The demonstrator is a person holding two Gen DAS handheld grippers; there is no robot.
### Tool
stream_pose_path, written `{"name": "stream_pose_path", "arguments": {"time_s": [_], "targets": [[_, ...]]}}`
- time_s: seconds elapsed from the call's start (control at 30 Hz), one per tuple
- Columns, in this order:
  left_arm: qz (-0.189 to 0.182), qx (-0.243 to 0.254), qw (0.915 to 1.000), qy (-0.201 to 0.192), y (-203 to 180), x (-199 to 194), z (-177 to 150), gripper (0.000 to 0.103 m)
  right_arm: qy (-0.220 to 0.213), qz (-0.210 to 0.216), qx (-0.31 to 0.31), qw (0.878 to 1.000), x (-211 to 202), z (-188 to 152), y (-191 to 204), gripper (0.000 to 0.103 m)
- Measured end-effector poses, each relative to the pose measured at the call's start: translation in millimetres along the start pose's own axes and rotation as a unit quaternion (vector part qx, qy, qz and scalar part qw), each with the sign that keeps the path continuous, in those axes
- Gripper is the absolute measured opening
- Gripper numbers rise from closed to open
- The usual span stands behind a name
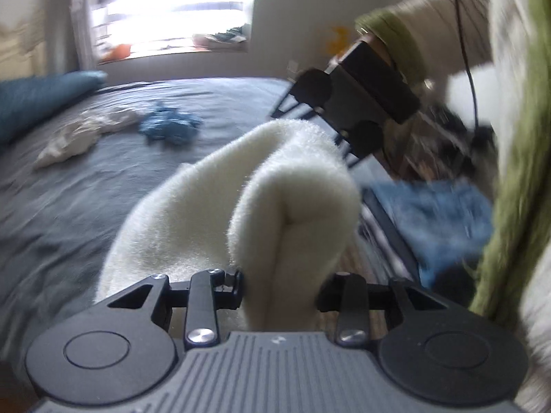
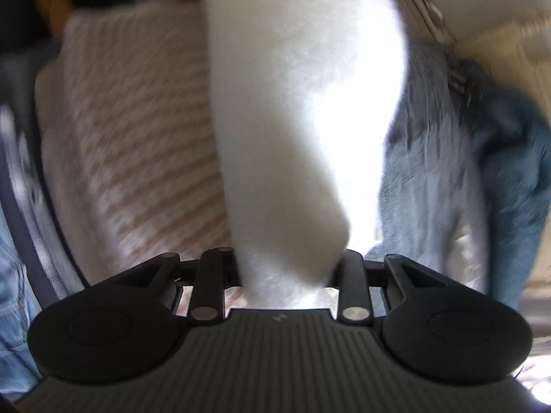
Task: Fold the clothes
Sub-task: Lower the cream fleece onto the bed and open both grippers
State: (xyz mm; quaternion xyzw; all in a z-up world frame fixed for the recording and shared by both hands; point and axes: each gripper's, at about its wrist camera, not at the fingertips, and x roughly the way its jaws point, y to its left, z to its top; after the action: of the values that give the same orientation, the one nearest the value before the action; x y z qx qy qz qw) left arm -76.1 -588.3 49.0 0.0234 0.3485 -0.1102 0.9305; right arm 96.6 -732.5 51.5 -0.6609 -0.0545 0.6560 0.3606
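1. Between the jaws of my left gripper [image 1: 280,292] sits a bunched fold of the white fleece garment [image 1: 248,186]; the jaws are pinching it, with the cloth rising ahead of them in a thick hump.
2. My right gripper [image 2: 286,275] also has its jaws pinching the same white fleece [image 2: 303,103], which stretches away from them as a broad band. From the left wrist view I see that gripper [image 1: 347,103] up and to the right of my left jaws, just past the fleece.
3. Beyond the left jaws lies the bed [image 1: 69,189], with a pale crumpled garment [image 1: 82,134] and a small blue one [image 1: 168,127] well apart from what I hold.
4. Below the right jaws I see a striped pale cloth [image 2: 137,130] and a grey-blue piece [image 2: 430,172]; both are blurred.
5. I judge the step to be carrying the fleece over to spread it. To do it well, I should keep both pinches firm, draw the two held spots apart until the edge runs taut, then lower it flat onto a bare stretch of bed, clear of the other clothes.
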Motion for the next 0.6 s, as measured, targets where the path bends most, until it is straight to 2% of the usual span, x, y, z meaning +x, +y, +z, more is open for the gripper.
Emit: {"name": "stream_pose_path", "arguments": {"time_s": [0.1, 0.23, 0.3, 0.33, 0.37, 0.4, 0.43, 0.47, 0.5, 0.53, 0.57, 0.6], "targets": [[-0.005, 0.05, 0.9984, 0.025, -15.6, 13.7, -3.1, 0.039, 0.016, -0.037, -0.036, 0.999, 3.6, -6.2, 33.9, 0.035], [-0.007, 0.068, 0.9968, 0.041, -28.8, 18.7, -5.9, 0.042, 0.057, -0.067, -0.046, 0.995, -9.4, -14.9, 57.2, 0.035], [-0.005, 0.059, 0.9972, 0.047, -25.5, 20.4, -5.4, 0.044, 0.087, -0.071, 0.012, 0.994, -26.0, -15.7, 52.6, 0.035], [-0.004, 0.054, 0.9973, 0.05, -23.9, 21.2, -5.1, 0.044, 0.103, -0.073, 0.062, 0.99, -36.6, -13.8, 45.7, 0.036], [-0.001, 0.056, 0.9971, 0.051, -23.7, 22.0, -5.6, 0.044, 0.12, -0.075, 0.114, 0.983, -47.4, -11.7, 38.5, 0.036], [0.001, 0.06, 0.9968, 0.052, -22.4, 23.2, -5.4, 0.044, 0.123, -0.077, 0.195, 0.97, -61.5, -9.8, 27.5, 0.038], [0.001, 0.064, 0.9965, 0.053, -24.1, 23.0, -7.0, 0.044, 0.124, -0.078, 0.278, 0.949, -75.9, -8.0, 16.2, 0.039], [0.002, 0.067, 0.9962, 0.055, -26.9, 22.6, -7.5, 0.045, 0.108, -0.066, 0.375, 0.918, -90.1, -10.0, 6.1, 0.041], [0.002, 0.071, 0.9959, 0.057, -29.7, 22.1, -8.1, 0.046, 0.09, -0.052, 0.47, 0.876, -104.2, -12.4, -3.8, 0.042], [0.002, 0.072, 0.9957, 0.059, -31.4, 21.6, -7.7, 0.046, 0.064, -0.038, 0.558, 0.827, -113.1, -17.3, -9.3, 0.045], [0.002, 0.072, 0.9956, 0.061, -32.1, 21.3, -7.0, 0.047, 0.034, -0.021, 0.64, 0.768, -118.8, -24.2, -11.2, 0.046], [0.002, 0.072, 0.9955, 0.062, -32.9, 21.1, -6.4, 0.047, 0.002, -0.005, 0.718, 0.696, -121.0, -32.7, -10.2, 0.047]]}}
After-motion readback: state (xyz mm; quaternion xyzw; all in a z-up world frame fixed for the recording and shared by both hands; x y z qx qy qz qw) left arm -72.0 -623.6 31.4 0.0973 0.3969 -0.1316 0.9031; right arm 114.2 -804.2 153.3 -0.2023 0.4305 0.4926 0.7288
